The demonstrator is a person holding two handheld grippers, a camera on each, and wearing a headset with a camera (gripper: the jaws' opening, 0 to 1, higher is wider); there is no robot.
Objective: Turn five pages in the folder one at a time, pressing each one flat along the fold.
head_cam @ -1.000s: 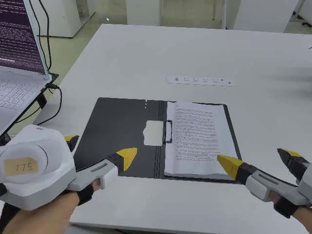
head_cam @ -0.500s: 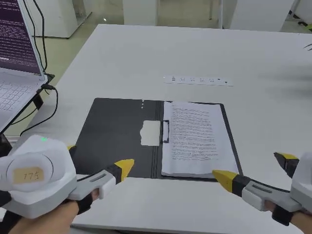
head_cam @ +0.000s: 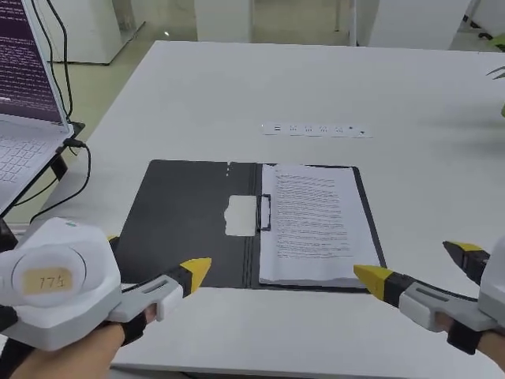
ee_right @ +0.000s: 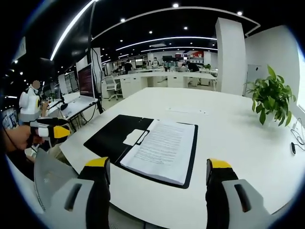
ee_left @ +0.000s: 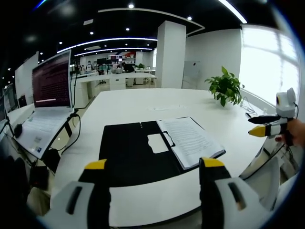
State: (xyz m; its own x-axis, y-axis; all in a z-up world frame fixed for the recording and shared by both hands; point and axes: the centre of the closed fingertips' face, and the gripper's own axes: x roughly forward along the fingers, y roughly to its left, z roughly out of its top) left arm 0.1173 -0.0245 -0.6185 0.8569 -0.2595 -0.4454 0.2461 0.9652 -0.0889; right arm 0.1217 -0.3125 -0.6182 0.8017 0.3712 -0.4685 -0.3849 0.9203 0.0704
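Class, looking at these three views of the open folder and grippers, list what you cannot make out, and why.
Print on the pages: too small to read, every view.
Page count: stack edge too thin, head view.
Right gripper: body cut off by the head view's right edge.
Laptop: cut by the head view's left edge; screen text unreadable.

Inventory by kind, as visible:

- White table: one.
- Black folder, lying open: one.
- Stack of printed pages in the folder: one stack. The sheets in it cannot be counted.
- Metal clip at the fold: one.
- White patch on the inside cover: one.
- White power strip: one.
- Laptop: one.
- Potted plant: one.
- Handheld grippers: two, the left gripper and the right gripper.
- Yellow-tipped jaws: two on each gripper, four in total.
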